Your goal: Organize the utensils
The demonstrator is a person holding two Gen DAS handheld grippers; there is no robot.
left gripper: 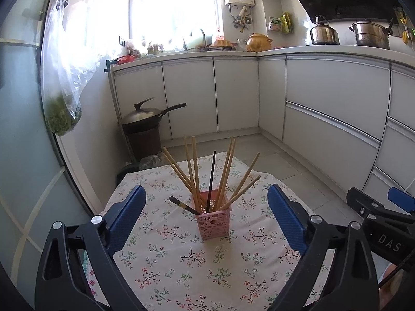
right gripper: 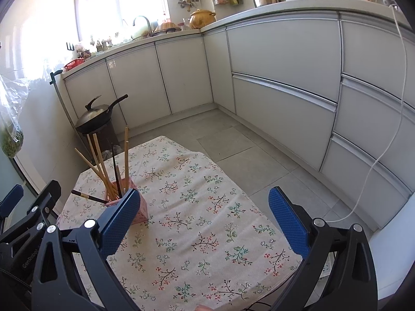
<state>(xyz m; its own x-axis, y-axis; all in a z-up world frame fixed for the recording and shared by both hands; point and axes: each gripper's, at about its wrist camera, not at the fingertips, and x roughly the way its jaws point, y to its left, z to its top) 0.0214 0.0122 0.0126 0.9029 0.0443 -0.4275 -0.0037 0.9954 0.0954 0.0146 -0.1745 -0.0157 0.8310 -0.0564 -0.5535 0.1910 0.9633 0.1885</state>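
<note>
Between my left gripper's point(left gripper: 206, 220) wide-apart jaws, at twelve o'clock, stands the pink chopstick holder point(left gripper: 214, 223) on the floral tablecloth point(left gripper: 181, 267), nothing clamped. My right gripper point(right gripper: 205, 223) is likewise spread and empty, with the holder at its ten o'clock behind its left pad. Bamboo chopsticks point(left gripper: 194, 171) and one black chopstick point(left gripper: 211, 178) stand inside; another black chopstick point(left gripper: 182, 204) leans out low over the rim at nine o'clock. I see no loose utensils on the cloth, so I judge the sorting nearly done, perhaps only that leaner to right.

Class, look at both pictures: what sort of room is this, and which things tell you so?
Most likely a home kitchen: a countertop over white cabinets, a kettle and steel pot on it, and a sink tap by the window.
</note>
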